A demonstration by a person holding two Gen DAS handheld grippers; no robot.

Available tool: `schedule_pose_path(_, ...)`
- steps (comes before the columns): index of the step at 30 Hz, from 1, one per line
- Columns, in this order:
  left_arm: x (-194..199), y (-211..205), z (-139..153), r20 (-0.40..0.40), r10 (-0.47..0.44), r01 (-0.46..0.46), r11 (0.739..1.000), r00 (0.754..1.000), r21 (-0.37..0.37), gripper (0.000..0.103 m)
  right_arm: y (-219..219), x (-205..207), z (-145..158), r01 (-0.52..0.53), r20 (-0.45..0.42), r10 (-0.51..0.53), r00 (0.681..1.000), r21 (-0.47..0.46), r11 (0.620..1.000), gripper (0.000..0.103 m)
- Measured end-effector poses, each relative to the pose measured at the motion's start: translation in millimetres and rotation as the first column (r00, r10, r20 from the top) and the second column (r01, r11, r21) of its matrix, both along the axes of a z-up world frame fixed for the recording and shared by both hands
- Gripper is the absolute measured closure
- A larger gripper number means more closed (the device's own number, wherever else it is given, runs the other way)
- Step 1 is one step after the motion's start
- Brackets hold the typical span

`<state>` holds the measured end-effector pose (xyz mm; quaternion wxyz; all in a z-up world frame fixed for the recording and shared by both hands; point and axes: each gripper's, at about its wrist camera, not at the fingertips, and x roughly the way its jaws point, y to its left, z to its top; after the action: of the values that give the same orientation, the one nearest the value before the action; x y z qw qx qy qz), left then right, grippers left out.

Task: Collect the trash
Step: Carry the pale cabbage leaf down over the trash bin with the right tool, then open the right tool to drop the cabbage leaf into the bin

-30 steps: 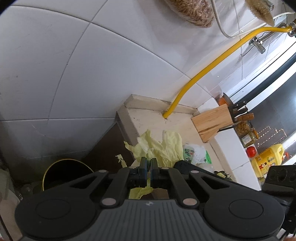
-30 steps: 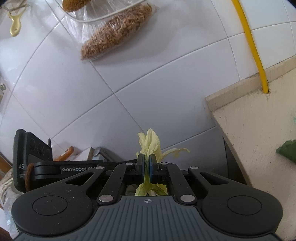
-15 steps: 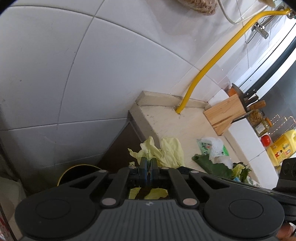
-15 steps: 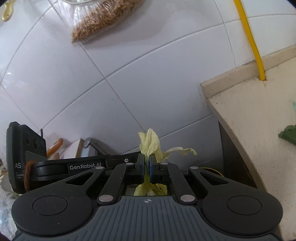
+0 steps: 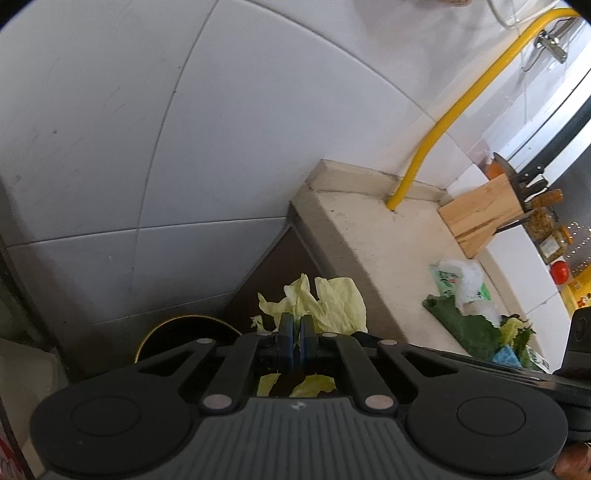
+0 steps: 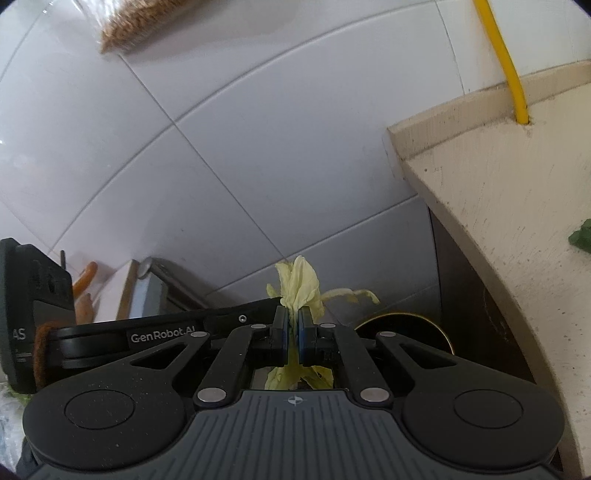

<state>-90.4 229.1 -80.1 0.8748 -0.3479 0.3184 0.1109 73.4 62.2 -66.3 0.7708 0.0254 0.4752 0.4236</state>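
Note:
Pale green cabbage leaves [image 5: 332,301] stick up past my left gripper [image 5: 295,332], which is shut on them. In the right wrist view another bunch of the cabbage leaves [image 6: 299,284] is pinched by my right gripper [image 6: 291,328], with scraps hanging below the pads. Both grippers hang close together beside the end of the beige counter [image 5: 384,254]. Just below and beyond them is a black round bin [image 5: 173,332] with a yellow rim, also showing as the bin [image 6: 402,319] in the right view. The left gripper's arm crosses the right view at the left.
On the counter lie a white and green plastic wrapper [image 5: 461,282], dark green leaves [image 5: 465,328] and a wooden knife block [image 5: 480,218]. A yellow pipe [image 5: 443,122] rises from the counter. White tiled wall stands behind; a bag of brown strands [image 6: 147,26] hangs on it.
Both grippers have sunk down beside the counter's end with the leaves still pinched. The bin's rim has come into the right wrist view; the hanging bag has slid toward the top edge.

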Motion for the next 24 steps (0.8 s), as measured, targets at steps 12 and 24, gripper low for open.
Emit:
schedule_pose_path(12,8,2,-12,-0.071,0.021,-0.017,0.999,0.997,0.051,0.103,12,11,-25,-0.004,-0.037,0.002,0.999,-0.066,0.998,0.096)
schedule_pose_path(24,12,5,-17,-0.109,0.04,-0.033,0.997,0.993,0.066,0.103,11,25,-47,0.025,-0.052,-0.032,0.998,-0.126,0.992,0.088)
